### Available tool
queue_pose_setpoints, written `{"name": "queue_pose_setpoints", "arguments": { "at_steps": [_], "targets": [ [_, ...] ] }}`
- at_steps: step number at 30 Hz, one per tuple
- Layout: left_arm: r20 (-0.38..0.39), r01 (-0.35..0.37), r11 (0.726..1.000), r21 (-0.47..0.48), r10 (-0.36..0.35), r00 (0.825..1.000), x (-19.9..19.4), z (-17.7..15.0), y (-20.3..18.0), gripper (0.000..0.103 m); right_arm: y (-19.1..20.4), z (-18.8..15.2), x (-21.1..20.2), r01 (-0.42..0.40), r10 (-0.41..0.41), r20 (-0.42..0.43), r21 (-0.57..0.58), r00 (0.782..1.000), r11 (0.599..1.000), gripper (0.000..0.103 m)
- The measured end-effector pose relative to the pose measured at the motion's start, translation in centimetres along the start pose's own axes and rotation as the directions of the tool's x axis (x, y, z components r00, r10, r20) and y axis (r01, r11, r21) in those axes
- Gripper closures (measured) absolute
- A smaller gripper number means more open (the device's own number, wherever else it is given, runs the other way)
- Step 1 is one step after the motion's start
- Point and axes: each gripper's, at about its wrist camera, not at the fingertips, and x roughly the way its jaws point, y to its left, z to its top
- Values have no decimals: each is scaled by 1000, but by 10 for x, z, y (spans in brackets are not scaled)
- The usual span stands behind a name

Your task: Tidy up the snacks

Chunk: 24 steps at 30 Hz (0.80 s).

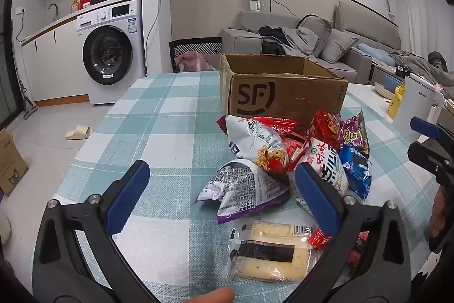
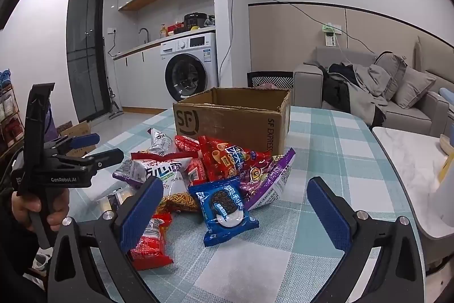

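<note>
A heap of snack packets [image 1: 286, 158] lies on the checked tablecloth in front of an open SF cardboard box [image 1: 283, 95]; the box also shows in the right wrist view [image 2: 232, 118]. My left gripper [image 1: 224, 189] is open and empty, with its jaws either side of a white and purple packet [image 1: 241, 189] and a clear cracker packet [image 1: 269, 252] just below. My right gripper [image 2: 235, 206] is open and empty above a blue Oreo packet [image 2: 224, 206]. A red packet [image 2: 150, 243] lies by its left finger [image 2: 142, 212].
The table's [image 1: 159, 115] left edge drops to the floor with a slipper and a washing machine [image 1: 110, 53] beyond. A white appliance [image 1: 414, 107] stands at the table's right. A marble side table [image 2: 411, 161] and grey sofa [image 2: 369, 93] lie to the right.
</note>
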Motion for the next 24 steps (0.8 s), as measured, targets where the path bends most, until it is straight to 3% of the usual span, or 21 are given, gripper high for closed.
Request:
{"name": "queue_pose_setpoints", "arguments": {
  "at_steps": [24],
  "targets": [
    [-29,16,999,-37,-17,999,11,-1,6,1,3,0,0,-3,3,-4,-6,1000,1000,0]
  ]
}}
